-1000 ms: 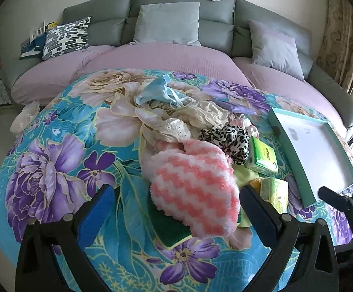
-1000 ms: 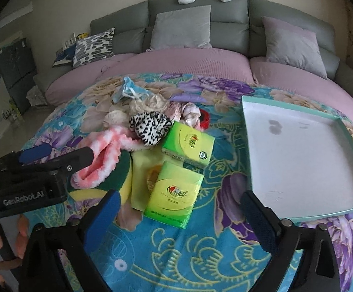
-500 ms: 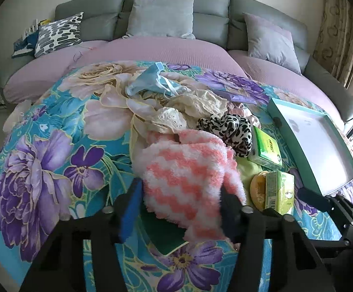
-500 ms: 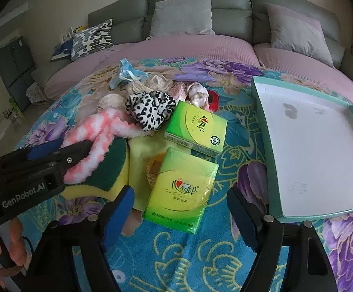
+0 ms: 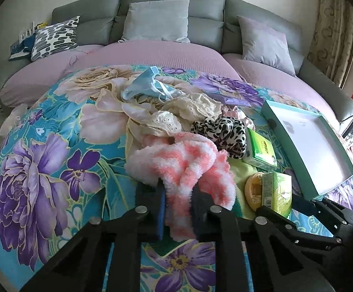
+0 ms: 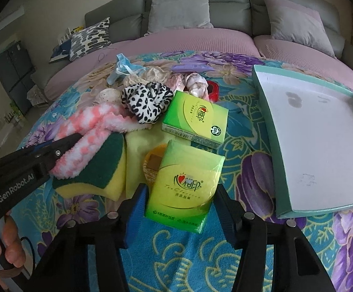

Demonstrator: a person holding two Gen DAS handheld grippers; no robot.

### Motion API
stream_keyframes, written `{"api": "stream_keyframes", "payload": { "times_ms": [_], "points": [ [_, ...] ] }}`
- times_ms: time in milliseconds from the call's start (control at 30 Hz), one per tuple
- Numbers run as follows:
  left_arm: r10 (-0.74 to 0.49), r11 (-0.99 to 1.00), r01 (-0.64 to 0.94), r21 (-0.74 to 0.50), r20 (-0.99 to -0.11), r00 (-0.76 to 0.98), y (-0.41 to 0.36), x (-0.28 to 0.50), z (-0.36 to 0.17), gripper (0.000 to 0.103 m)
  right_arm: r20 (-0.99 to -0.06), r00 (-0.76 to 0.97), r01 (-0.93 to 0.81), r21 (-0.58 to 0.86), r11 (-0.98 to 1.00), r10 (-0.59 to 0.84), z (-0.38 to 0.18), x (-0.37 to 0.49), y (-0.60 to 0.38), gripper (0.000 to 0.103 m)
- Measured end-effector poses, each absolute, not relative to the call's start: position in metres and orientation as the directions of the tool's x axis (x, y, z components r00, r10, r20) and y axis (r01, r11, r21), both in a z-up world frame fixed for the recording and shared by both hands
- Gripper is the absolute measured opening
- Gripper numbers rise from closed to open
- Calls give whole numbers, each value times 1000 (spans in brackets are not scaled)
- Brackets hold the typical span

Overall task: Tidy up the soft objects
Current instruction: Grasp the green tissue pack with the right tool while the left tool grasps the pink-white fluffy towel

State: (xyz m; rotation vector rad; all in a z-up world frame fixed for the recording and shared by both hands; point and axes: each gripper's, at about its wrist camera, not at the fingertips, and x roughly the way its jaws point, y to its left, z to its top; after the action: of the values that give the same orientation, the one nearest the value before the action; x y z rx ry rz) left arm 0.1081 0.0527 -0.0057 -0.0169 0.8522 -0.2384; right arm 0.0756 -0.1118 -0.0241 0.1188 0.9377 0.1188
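Left tool (image 5: 176, 209) just closing, now clenched on pink-and-white fluffy cloth (image 5: 183, 160) left of teal tray (image 6: 269, 121); right tool (image 6: 179, 209) narrowing around green tissue pack (image 6: 183, 182), contact unclear; both pickups seemingly underway.

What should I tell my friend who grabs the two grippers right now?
Left gripper: jaws have just been closing and now pinch the pink fluffy cloth, which lies partly on the sponge.
Right gripper: jaws have just been closing around the near tissue pack; whether the pads press it yet is unclear.
Elsewhere: second tissue pack, leopard scrunchie, face mask and lacy pieces are heaped on the floral blanket.
Done: nothing is in the teal tray.
Left: likely lift both items and sort the whole pile.
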Motion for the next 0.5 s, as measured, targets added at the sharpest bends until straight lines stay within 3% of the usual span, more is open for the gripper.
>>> {"api": "stream_keyframes", "payload": {
  "times_ms": [500],
  "points": [
    [-192,979,192,-69,-633,750,63,86,49,14,-740,649,-52,187,981,175,1,64,-120,55]
  ]
}}
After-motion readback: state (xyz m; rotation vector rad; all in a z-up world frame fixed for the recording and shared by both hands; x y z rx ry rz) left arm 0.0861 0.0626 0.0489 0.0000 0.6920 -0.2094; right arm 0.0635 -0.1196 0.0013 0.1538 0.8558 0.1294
